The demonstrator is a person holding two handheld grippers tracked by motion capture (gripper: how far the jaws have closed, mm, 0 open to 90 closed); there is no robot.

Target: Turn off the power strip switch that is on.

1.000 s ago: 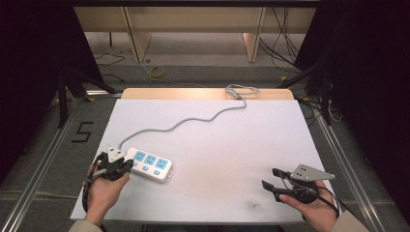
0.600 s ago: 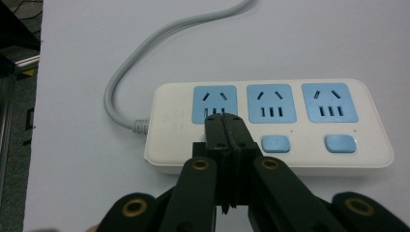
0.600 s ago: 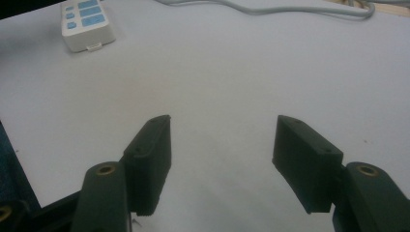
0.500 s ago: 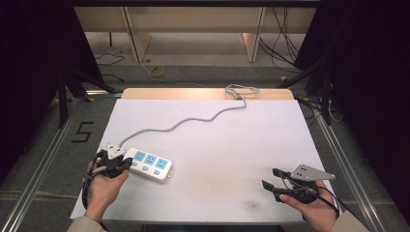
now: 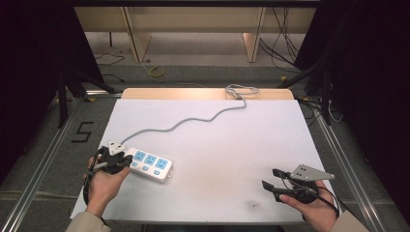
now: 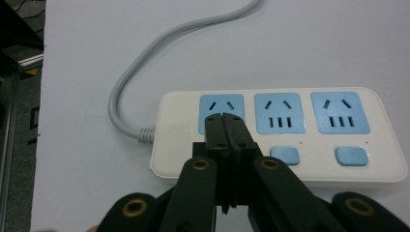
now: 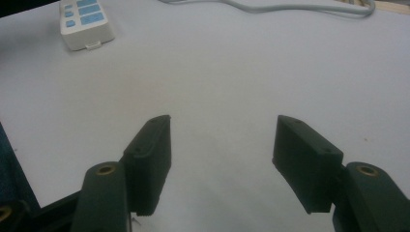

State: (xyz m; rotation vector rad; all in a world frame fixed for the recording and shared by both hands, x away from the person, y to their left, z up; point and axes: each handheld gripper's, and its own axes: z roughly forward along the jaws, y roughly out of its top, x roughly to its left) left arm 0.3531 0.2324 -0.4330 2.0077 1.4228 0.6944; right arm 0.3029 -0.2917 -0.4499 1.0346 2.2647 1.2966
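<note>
My left gripper [image 6: 225,126] has its jaws pressed together with nothing between them, the tips down on the white power strip [image 5: 150,165] at the near left of the table [image 5: 232,145], over the switch below the first blue socket [image 6: 220,107]. Two more blue switches [image 6: 285,155] show beside it; a faint mark on the strip's casing is too small to read. Its grey cord [image 5: 193,120] snakes to the far edge. My right gripper [image 7: 222,145] is spread wide and empty at near right. On the floor to the left is a "5" [image 5: 83,131].
</note>
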